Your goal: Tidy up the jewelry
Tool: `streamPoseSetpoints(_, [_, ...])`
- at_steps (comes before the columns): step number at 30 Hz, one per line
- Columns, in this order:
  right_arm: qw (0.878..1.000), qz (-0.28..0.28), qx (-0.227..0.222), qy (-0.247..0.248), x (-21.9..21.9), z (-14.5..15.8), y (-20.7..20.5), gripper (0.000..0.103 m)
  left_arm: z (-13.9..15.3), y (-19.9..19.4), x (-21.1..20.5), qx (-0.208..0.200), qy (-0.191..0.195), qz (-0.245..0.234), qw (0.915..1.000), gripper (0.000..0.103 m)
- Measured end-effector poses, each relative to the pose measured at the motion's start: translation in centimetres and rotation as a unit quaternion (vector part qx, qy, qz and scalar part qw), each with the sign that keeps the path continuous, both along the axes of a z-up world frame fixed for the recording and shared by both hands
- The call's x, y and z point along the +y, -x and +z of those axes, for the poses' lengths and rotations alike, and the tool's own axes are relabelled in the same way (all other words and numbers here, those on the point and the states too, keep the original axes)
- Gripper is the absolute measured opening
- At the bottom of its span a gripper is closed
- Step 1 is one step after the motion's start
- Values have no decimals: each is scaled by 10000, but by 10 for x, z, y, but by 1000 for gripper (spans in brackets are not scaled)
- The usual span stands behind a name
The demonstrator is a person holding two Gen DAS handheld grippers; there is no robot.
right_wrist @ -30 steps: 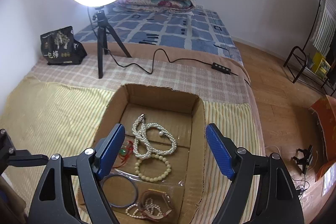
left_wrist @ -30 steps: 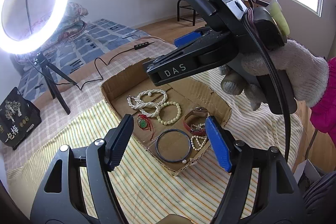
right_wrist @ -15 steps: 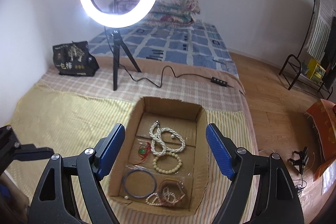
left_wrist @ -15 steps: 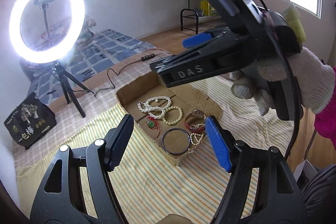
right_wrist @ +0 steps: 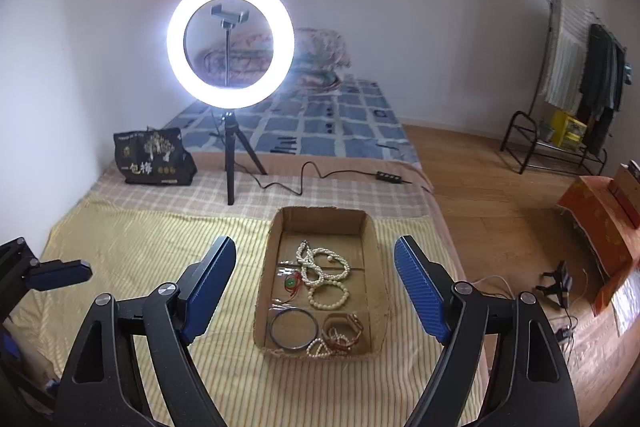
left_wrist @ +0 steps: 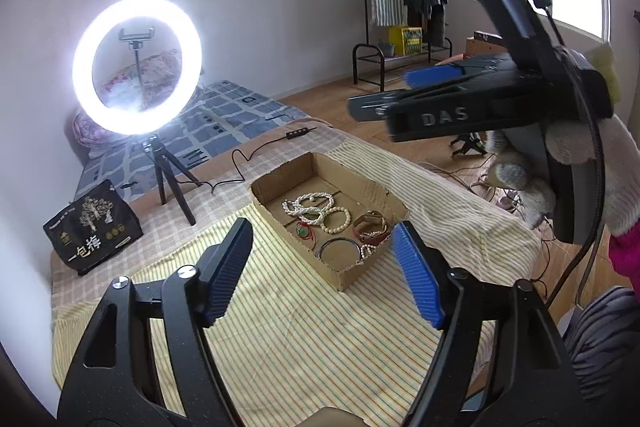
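While both grippers (left_wrist: 320,269) (right_wrist: 314,291) hang wide open and empty, I'd pinch the limp, light pearl necklace (right_wrist: 316,263) mid-strand — beads slip.

Cardboard box (right_wrist: 380,247) of jewelry on the bed (right_wrist: 160,239)
The right gripper (right_wrist: 316,283) hangs above it, jaws wide apart and holding nothing.
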State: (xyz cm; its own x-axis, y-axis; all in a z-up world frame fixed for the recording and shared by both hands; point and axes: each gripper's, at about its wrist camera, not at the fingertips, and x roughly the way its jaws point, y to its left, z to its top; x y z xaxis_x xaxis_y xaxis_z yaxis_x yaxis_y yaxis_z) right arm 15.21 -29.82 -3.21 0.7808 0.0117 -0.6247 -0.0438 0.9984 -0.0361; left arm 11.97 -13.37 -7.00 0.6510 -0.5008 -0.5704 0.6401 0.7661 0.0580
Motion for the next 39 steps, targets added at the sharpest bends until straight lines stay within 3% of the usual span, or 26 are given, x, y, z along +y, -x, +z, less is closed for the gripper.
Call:
streamPoseSetpoints(8, [9995,-208,-230,106,14,7,42,82,12,27,26,-121,233,133,9996,79])
streamPoseSetpoints(17, [9983,-339,-382,293,32,-4,71,83,12,38,40,-109,352,247,9990,84])
streamPoseSetpoints(39, [9958,-659,-632,52,29,-21,91,86,9,51,47,-223,240,486,9983,103])
